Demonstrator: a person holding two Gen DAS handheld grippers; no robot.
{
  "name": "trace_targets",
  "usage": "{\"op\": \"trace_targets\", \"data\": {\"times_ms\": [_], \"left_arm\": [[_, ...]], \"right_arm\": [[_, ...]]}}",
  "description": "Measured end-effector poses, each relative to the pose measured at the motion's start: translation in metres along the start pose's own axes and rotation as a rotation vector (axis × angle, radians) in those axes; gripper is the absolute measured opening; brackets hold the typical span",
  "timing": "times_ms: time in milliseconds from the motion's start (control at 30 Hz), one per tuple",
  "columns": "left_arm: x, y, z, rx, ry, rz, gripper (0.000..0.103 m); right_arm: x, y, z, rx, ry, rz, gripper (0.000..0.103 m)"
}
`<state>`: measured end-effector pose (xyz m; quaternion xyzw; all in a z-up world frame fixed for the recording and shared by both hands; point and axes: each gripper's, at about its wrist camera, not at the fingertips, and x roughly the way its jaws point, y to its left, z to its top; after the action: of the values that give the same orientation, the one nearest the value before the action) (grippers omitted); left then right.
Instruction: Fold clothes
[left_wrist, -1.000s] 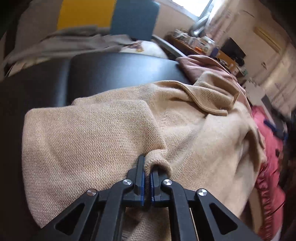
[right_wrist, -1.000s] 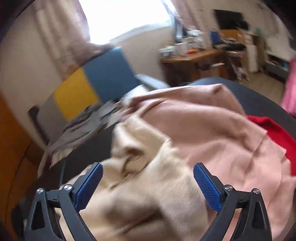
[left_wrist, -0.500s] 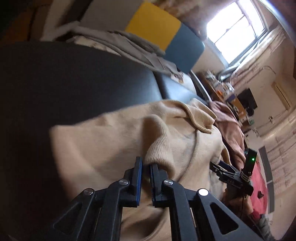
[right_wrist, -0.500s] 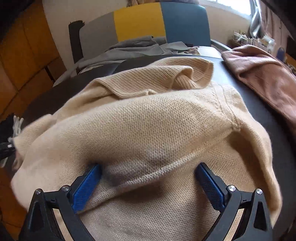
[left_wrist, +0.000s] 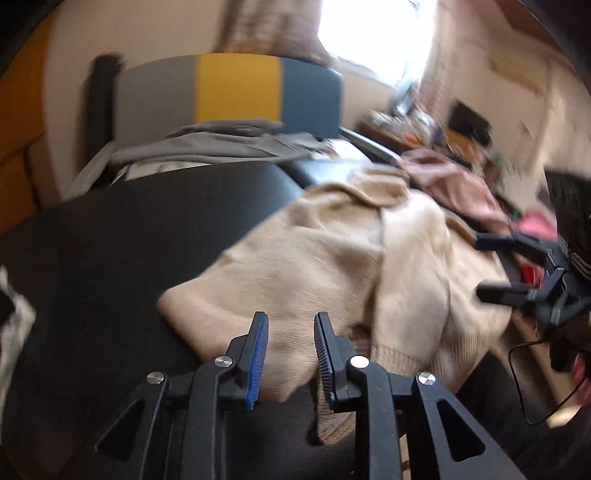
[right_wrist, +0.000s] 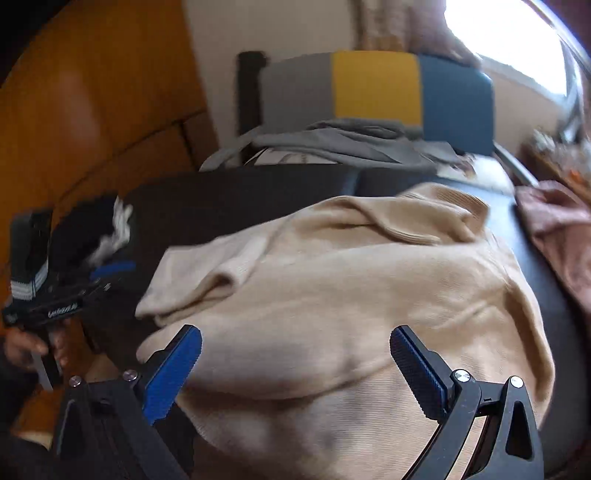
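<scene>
A beige knit sweater (left_wrist: 332, 266) lies rumpled on a black padded surface (left_wrist: 129, 240), collar at the far side. My left gripper (left_wrist: 290, 332) is open, its jaws a little apart over the sweater's near folded edge, holding nothing. My right gripper (right_wrist: 295, 354) is wide open just above the sweater's body (right_wrist: 351, 295), empty. The right gripper also shows at the right of the left wrist view (left_wrist: 517, 266), and the left gripper at the left of the right wrist view (right_wrist: 74, 288).
A pink garment (left_wrist: 454, 184) lies beyond the sweater to the right, also in the right wrist view (right_wrist: 561, 221). Grey clothes (left_wrist: 221, 144) are piled on a grey, yellow and blue chair (left_wrist: 236, 92) behind. A wooden wall (right_wrist: 92, 110) stands at left.
My left gripper has opened and let go of the sweater fold, which now lies flat. The right gripper stayed open and drew back slightly over the sweater.
</scene>
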<state>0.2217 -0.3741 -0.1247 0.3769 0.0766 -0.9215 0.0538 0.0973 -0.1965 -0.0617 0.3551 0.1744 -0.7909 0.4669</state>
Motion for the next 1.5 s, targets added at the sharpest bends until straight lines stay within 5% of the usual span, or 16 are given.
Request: {"op": "trace_targets", "data": {"times_ms": [267, 400, 533, 633, 700, 800, 967, 1133, 1167, 1200, 1233, 1267, 1367, 1500], "left_arm": [[0.039, 0.009, -0.005, -0.04, 0.12, 0.065, 0.026], [0.054, 0.029, -0.009, -0.198, 0.145, 0.008, 0.026], [0.057, 0.042, -0.013, -0.325, 0.14, -0.043, 0.026], [0.057, 0.035, -0.013, -0.303, 0.139, -0.009, 0.027], [0.057, 0.028, -0.012, -0.281, 0.142, 0.021, 0.027], [0.059, 0.025, -0.011, -0.288, 0.143, 0.043, 0.027], [0.061, 0.027, -0.01, -0.299, 0.141, 0.047, 0.027], [0.063, 0.027, -0.007, -0.306, 0.146, 0.056, 0.027], [0.063, 0.027, -0.007, -0.309, 0.148, 0.058, 0.027], [0.063, 0.028, -0.006, -0.309, 0.153, 0.056, 0.027], [0.062, 0.028, -0.004, -0.306, 0.16, 0.051, 0.027], [0.061, 0.03, -0.002, -0.305, 0.168, 0.044, 0.027], [0.042, 0.037, 0.007, -0.341, 0.117, 0.019, 0.024], [0.024, 0.028, 0.046, -0.236, 0.02, -0.008, 0.026]], "right_arm": [[0.06, 0.069, -0.025, -0.279, 0.136, -0.074, 0.102], [0.067, 0.064, -0.028, -0.22, 0.157, -0.055, 0.04], [0.056, 0.042, -0.024, -0.104, 0.139, -0.011, 0.028], [0.041, 0.018, -0.02, 0.0, 0.102, 0.007, 0.026], [0.027, -0.001, -0.018, 0.066, 0.073, -0.007, 0.015], [0.005, -0.041, -0.014, 0.173, 0.023, -0.06, 0.015], [-0.027, -0.138, -0.022, 0.319, -0.014, -0.321, 0.015], [-0.043, -0.242, -0.055, 0.558, 0.06, -0.61, 0.023], [-0.051, -0.253, -0.063, 0.616, 0.047, -0.636, 0.039], [-0.06, -0.261, -0.069, 0.667, 0.026, -0.656, 0.066], [-0.07, -0.264, -0.073, 0.699, -0.01, -0.673, 0.078], [-0.077, -0.259, -0.072, 0.692, -0.054, -0.672, 0.086], [-0.089, -0.231, -0.062, 0.607, -0.159, -0.598, 0.086], [-0.066, -0.16, -0.039, 0.388, -0.185, -0.271, 0.089]]}}
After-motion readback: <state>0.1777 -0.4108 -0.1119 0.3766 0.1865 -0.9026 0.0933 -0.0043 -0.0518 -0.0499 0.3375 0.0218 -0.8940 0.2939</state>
